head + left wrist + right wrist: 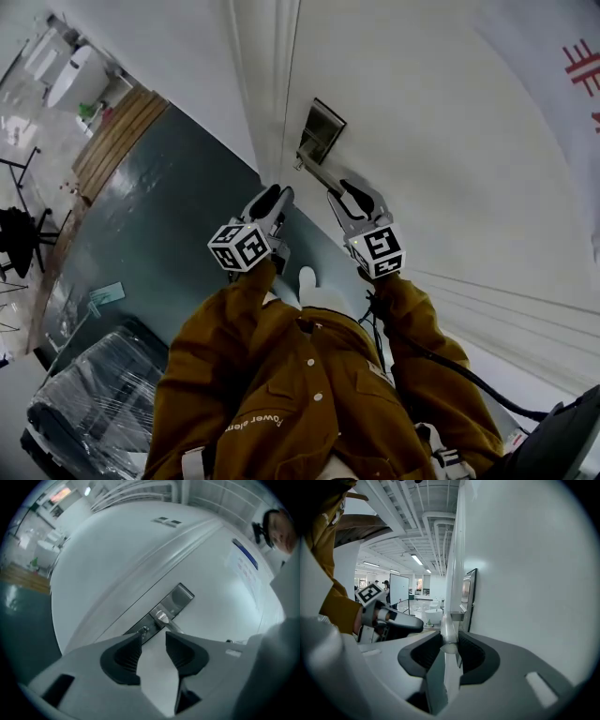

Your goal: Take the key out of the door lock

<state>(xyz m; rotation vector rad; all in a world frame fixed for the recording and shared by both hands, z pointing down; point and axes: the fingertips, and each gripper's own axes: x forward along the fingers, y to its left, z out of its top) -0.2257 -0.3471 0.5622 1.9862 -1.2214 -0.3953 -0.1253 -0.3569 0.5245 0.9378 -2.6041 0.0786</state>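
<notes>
Door [441,131]: white, lock plate [174,603] beside its edge.
Key [144,630]: seemingly in plate, just ahead of left hand-held gripper [153,640].
Left: jaws apart, empty.
Right hand-held gripper [450,645]: clamped on handle [449,629].
Next: centre on key, pinch, pull straight.

Even, cool indoor light, soft shadows. Ceiling strip lights [417,559] glow at upper left of right gripper view. Fisheye bending, dark vignette round both gripper views. Head view dimmer, floor [159,206] faintly glossy.
</notes>
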